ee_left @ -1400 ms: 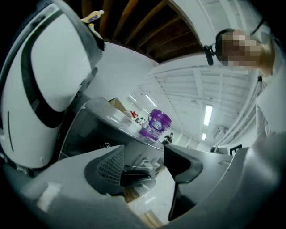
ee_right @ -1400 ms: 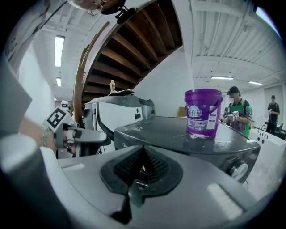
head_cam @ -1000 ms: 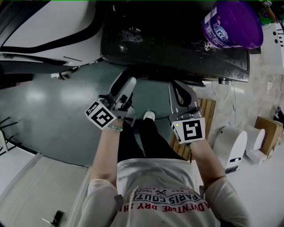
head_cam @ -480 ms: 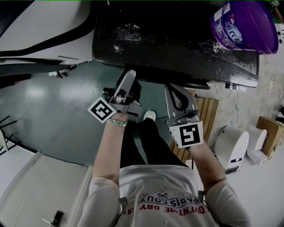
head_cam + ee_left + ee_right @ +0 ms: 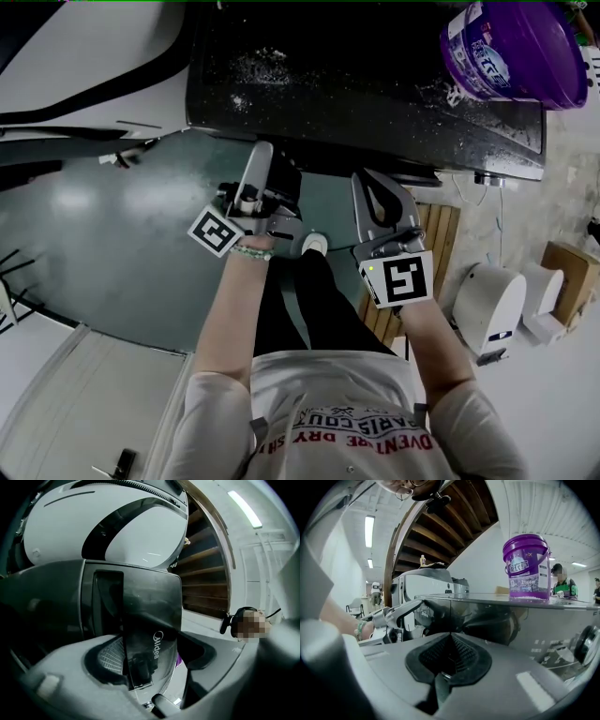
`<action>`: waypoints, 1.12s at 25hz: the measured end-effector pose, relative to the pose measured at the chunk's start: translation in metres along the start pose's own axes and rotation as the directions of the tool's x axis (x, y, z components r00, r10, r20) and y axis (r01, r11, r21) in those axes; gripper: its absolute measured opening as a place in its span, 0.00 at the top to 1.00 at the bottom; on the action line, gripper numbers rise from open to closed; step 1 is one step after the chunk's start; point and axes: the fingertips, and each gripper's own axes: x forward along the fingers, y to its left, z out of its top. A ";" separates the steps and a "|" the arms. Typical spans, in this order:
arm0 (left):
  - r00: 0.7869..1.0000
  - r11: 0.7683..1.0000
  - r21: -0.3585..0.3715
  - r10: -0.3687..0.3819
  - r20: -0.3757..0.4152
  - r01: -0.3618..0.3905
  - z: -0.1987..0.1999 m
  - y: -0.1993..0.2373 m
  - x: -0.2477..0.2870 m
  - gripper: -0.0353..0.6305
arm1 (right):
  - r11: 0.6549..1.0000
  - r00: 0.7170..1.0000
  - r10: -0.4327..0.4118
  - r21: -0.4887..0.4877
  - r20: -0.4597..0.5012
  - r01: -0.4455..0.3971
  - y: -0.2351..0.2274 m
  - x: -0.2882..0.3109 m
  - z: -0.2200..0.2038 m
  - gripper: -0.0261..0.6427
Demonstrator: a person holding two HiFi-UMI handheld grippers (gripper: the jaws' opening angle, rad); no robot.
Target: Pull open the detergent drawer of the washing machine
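The dark washing machine [image 5: 375,84] fills the top of the head view. Its glossy drawer front [image 5: 150,616], printed with a brand name, shows in the left gripper view and stands between the jaws. My left gripper [image 5: 272,173] is at the machine's upper front left, rolled onto its side. Its jaws are closing around the panel, and a gap still shows beside the ribbed left pad [image 5: 110,656]. My right gripper [image 5: 380,187] hangs in front of the machine, a little to the right. Its pads [image 5: 457,656] are shut together on nothing.
A purple bucket [image 5: 506,47] stands on the machine's right rear corner. A white rounded appliance [image 5: 84,56] sits to the left. A wooden slat board [image 5: 436,244], a white container [image 5: 487,305] and a cardboard box [image 5: 562,272] lie on the floor at right.
My left gripper has moved forward to the machine's front edge and rolled, so its marker cube now faces differently. The right gripper has sunk slightly.
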 end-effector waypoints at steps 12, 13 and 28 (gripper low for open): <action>1.000 1.000 -0.008 -0.008 0.026 0.008 -0.004 -0.009 -0.019 0.49 | 0.996 0.996 -0.081 -0.035 0.024 0.081 0.000 -0.008 0.003 0.96; 0.999 1.000 -0.005 -0.011 0.030 0.011 -0.005 -0.011 -0.023 0.49 | 0.995 0.996 -0.089 -0.034 0.025 0.090 -0.001 -0.008 0.003 0.96; 1.000 1.000 -0.006 -0.017 0.006 0.017 -0.019 -0.030 -0.062 0.48 | 0.990 0.992 -0.129 -0.051 0.014 0.130 0.012 -0.041 -0.011 0.96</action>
